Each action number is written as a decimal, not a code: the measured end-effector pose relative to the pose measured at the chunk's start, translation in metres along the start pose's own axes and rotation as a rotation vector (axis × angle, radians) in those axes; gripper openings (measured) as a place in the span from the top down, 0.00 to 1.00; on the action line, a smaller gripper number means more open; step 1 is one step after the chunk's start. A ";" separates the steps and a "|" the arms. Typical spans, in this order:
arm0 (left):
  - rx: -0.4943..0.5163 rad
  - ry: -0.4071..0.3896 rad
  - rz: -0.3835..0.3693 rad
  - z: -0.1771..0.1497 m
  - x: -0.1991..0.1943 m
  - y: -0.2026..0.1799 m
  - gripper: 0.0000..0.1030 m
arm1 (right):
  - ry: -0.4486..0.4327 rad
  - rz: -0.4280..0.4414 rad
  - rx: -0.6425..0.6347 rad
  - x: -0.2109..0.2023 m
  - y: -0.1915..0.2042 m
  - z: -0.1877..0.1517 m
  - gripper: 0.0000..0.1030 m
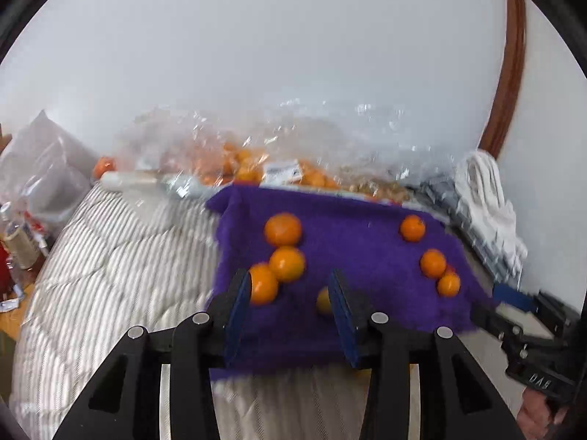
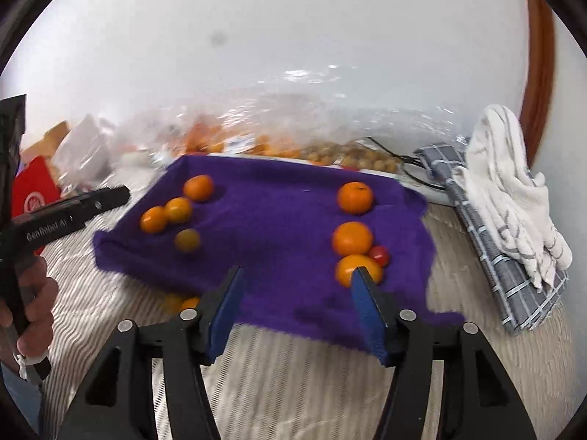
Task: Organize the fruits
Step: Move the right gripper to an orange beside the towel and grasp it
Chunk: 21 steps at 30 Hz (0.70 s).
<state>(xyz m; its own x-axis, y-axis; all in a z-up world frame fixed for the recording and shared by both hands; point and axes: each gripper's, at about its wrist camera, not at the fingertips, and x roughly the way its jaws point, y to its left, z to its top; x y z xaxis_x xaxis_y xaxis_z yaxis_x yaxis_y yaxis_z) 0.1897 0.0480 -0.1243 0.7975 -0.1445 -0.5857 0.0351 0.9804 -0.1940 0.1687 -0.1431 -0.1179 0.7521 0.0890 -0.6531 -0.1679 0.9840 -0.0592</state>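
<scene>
A purple cloth (image 1: 348, 256) (image 2: 275, 220) lies on a striped quilt with oranges in two groups. The left group (image 1: 283, 229) (image 2: 178, 209) has three oranges and a smaller dull one (image 2: 187, 240). The right group (image 1: 433, 263) (image 2: 352, 238) has three oranges and a small red fruit (image 2: 379, 255). My left gripper (image 1: 288, 273) hovers open over the near left group with nothing between its pads. Open too, my right gripper (image 2: 297, 271) hangs above the cloth's near edge, its right finger in front of the nearest orange (image 2: 345, 269). Each gripper shows at the edge of the other's view.
A clear plastic bag (image 1: 256, 154) (image 2: 256, 135) of more oranges and small yellow fruit lies behind the cloth against the wall. Folded grey and white towels (image 2: 513, 201) lie at the right. Bottles (image 1: 18, 242) and a red box (image 2: 35, 190) stand at the left. Two oranges (image 2: 181, 302) lie on the quilt (image 1: 110, 256).
</scene>
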 end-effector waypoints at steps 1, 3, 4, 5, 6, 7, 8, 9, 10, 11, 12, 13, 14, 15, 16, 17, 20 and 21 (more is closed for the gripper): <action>0.010 0.003 0.021 -0.007 -0.005 0.003 0.60 | -0.003 0.020 -0.010 -0.001 0.008 -0.003 0.41; 0.028 0.041 0.046 -0.024 -0.011 0.011 0.60 | 0.010 0.058 -0.022 0.002 0.021 -0.009 0.41; 0.029 0.054 0.048 -0.030 -0.013 0.014 0.60 | 0.022 0.076 -0.032 0.004 0.029 -0.014 0.41; 0.028 0.067 0.047 -0.038 -0.016 0.018 0.60 | 0.032 0.087 -0.042 0.007 0.035 -0.016 0.41; 0.026 0.073 0.049 -0.046 -0.019 0.024 0.60 | 0.046 0.099 -0.056 0.011 0.043 -0.020 0.43; 0.024 0.074 0.054 -0.050 -0.020 0.026 0.60 | 0.052 0.104 -0.064 0.014 0.047 -0.021 0.44; 0.019 0.076 0.064 -0.056 -0.021 0.032 0.60 | 0.059 0.107 -0.072 0.016 0.051 -0.023 0.48; 0.009 0.077 0.064 -0.061 -0.022 0.037 0.60 | 0.073 0.111 -0.082 0.020 0.056 -0.025 0.50; 0.000 0.076 0.059 -0.064 -0.022 0.040 0.60 | 0.082 0.113 -0.087 0.023 0.058 -0.025 0.50; -0.021 0.079 0.049 -0.067 -0.022 0.046 0.60 | 0.089 0.112 -0.090 0.025 0.060 -0.026 0.50; -0.050 0.097 0.038 -0.069 -0.020 0.051 0.60 | 0.097 0.110 -0.093 0.031 0.061 -0.026 0.51; -0.072 0.108 0.026 -0.070 -0.018 0.054 0.60 | 0.105 0.107 -0.095 0.033 0.062 -0.027 0.51; -0.107 0.120 0.007 -0.073 -0.017 0.059 0.60 | 0.115 0.104 -0.096 0.036 0.062 -0.028 0.53; -0.124 0.132 -0.003 -0.075 -0.016 0.063 0.60 | 0.125 0.102 -0.094 0.039 0.062 -0.028 0.54; -0.127 0.136 -0.004 -0.077 -0.015 0.063 0.60 | 0.131 0.102 -0.090 0.041 0.061 -0.029 0.54; -0.130 0.139 -0.006 -0.077 -0.015 0.064 0.60 | 0.137 0.104 -0.086 0.044 0.061 -0.029 0.54; -0.129 0.148 -0.013 -0.079 -0.013 0.063 0.60 | 0.160 0.115 -0.076 0.055 0.060 -0.030 0.57; -0.127 0.152 -0.016 -0.079 -0.013 0.063 0.60 | 0.168 0.121 -0.075 0.058 0.061 -0.031 0.61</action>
<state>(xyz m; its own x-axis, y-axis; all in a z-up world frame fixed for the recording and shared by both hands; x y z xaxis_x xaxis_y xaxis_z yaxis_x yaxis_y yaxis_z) 0.1338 0.1005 -0.1914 0.6970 -0.1876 -0.6921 -0.0374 0.9543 -0.2964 0.1827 -0.0829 -0.1827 0.6079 0.1727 -0.7750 -0.3023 0.9529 -0.0248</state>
